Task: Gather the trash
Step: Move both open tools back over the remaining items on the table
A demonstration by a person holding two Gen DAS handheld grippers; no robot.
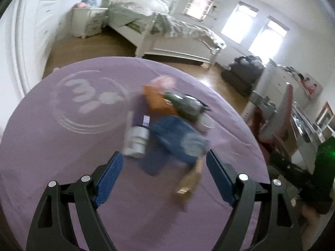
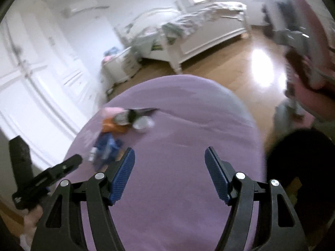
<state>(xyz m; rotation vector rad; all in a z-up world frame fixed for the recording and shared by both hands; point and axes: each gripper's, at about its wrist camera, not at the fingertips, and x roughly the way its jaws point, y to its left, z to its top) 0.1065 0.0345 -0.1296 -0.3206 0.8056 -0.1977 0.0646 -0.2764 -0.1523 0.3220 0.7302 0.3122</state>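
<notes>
- The trash lies in a loose heap near the middle of the purple cloth over the table
- The left gripper hangs released just short of the heap, nothing between its pads; the right gripper is likewise released over bare cloth, the heap well to its left
- The blue packet and orange wrapper look light, soft and crinkly: pinch a free edge
- The dark bottle and white can look stiffer, rounder, likely slippery: grip across the body
- Blur leaves no label readable; the cloth bears a pale round emblem

trash pile on table | bed behind (floor between)
</notes>
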